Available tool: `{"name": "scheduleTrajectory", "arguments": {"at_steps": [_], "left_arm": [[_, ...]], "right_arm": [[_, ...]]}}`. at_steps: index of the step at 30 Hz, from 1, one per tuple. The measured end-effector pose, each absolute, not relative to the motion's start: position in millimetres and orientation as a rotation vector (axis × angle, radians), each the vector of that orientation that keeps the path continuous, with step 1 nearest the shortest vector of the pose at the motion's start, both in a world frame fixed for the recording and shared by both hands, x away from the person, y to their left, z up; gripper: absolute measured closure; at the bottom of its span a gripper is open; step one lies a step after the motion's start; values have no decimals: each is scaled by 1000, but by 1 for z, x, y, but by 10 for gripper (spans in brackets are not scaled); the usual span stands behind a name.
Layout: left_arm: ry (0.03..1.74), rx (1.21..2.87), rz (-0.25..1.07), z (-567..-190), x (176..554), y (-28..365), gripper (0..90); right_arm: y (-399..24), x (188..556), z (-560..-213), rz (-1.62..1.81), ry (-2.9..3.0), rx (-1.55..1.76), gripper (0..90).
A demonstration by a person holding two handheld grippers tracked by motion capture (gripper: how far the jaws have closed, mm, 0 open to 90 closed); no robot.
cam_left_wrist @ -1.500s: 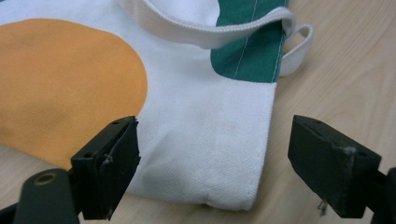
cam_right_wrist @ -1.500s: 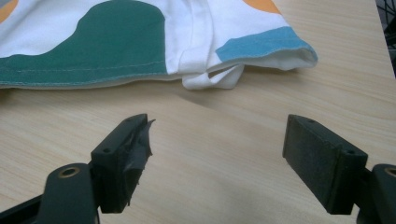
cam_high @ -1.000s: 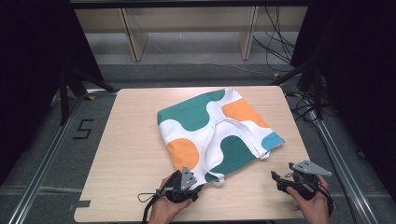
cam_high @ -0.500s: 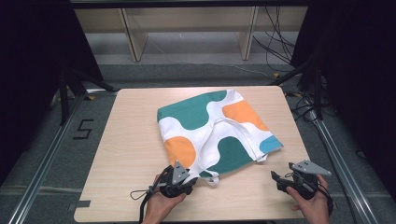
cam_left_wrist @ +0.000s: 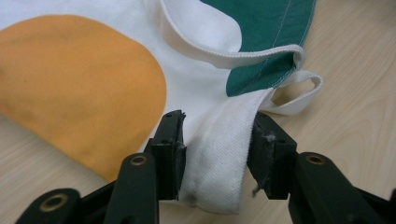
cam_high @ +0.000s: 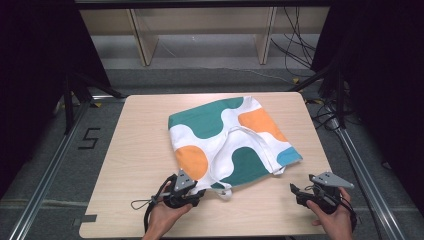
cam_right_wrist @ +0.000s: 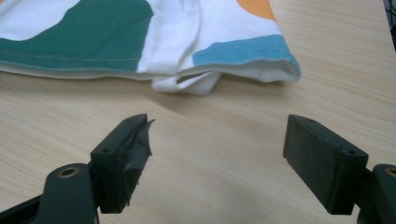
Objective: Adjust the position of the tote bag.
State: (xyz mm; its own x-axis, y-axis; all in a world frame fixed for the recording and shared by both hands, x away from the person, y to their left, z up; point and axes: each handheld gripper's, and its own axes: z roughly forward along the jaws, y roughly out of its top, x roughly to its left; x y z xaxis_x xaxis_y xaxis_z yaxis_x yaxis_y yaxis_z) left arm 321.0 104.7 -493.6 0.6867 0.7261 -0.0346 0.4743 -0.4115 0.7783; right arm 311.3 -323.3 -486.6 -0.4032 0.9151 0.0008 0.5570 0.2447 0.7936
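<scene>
Two grippers work at one pale wooden bench (cam_high: 130, 150), which takes up the middle of the high view. On it, toward the centre and right of the frame, lies a folded cloth bag (cam_high: 225, 135), white with teal, orange and blue blobs, its handle straps looped across the top face and one loop spilling off the lower edge toward the bottom of the frame.

At lower left of the high view the left gripper (cam_high: 192, 192) sits at that lower edge. Its own view shows a white strap (cam_left_wrist: 219, 158) lying between the jaws; they have just been closing in on it, the left pad meeting the webbing while a sliver of gap seems to remain by the right one (so I judge it a grip not yet made firm). At lower right, well apart from the cloth, the right gripper (cam_high: 296, 191) hovers over bare wood with its jaws spread wide and nothing between them.

The step in hand looks like securing the strap. Next, the left gripper likely needs to finish pinching, then the right one must reach the bag's blue corner (cam_right_wrist: 247, 51).
</scene>
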Motion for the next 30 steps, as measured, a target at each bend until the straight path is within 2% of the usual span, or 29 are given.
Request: {"name": "scheduleTrajectory", "arguments": {"at_steps": [3, 7, 10, 13, 17, 21, 24, 30], "left_arm": [[942, 2064, 367, -492, 322, 108, 598], [876, 2107, 452, -485, 325, 99, 590], [873, 2122, 438, -485, 331, 86, 602], [797, 2209, 463, -486, 334, 75, 610], [811, 2234, 405, -490, 338, 81, 606], [790, 2325, 468, -492, 335, 90, 610], [859, 2253, 438, -495, 336, 97, 633], [801, 2179, 411, -489, 334, 93, 730]], "right_arm": [[-320, 309, -486, 1010, 2037, 1374, 238], [-322, 312, -487, 1007, 2062, 1319, 237], [-322, 312, -487, 1005, 2065, 1331, 236], [-321, 312, -487, 1003, 2066, 1326, 236], [-322, 313, -487, 994, 2057, 1302, 235], [-321, 312, -487, 1002, 2068, 1320, 235], [-321, 312, -487, 1005, 2071, 1318, 235], [-320, 312, -487, 1002, 2081, 1310, 235]]}}
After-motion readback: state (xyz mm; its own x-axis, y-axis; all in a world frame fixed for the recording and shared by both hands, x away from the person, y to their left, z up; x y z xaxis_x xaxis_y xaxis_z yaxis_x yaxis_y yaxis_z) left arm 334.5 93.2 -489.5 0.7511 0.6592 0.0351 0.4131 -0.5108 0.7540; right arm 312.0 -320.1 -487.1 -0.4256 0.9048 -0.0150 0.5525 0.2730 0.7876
